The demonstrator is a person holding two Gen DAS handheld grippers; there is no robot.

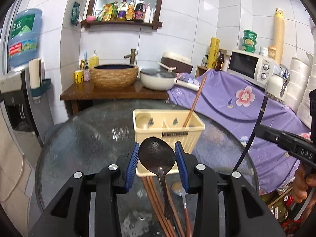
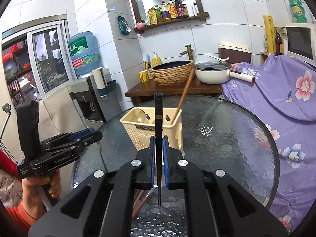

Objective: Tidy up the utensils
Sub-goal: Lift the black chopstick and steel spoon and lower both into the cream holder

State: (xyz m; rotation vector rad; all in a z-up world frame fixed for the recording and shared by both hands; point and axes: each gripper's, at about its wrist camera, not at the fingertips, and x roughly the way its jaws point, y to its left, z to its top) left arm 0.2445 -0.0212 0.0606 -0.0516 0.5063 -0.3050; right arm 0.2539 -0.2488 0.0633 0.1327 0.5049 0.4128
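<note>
At the far left of the right wrist view, the left gripper (image 2: 86, 136) was seen held in a hand (image 2: 39, 187) beside the round glass worktop (image 2: 227, 138). In its own view, the left gripper (image 1: 156, 158) was held with its blue fingers (image 1: 132, 161) spread apart; a dark spoon (image 1: 157, 156) was seen between them, though contact with the pads could not be judged. Brown chopsticks (image 1: 156, 203) and a second spoon (image 1: 178, 189) lay on the glass below. The cream utensil caddy (image 1: 167, 130) stood on the worktop just beyond, with a pale ladle (image 1: 142, 119) in its left compartment and one brown chopstick (image 1: 194, 102) leaning in its right compartment. Further right, the right gripper (image 2: 158, 162) was closed on a black chopstick (image 2: 158, 130), held upright in front of the caddy.
</note>
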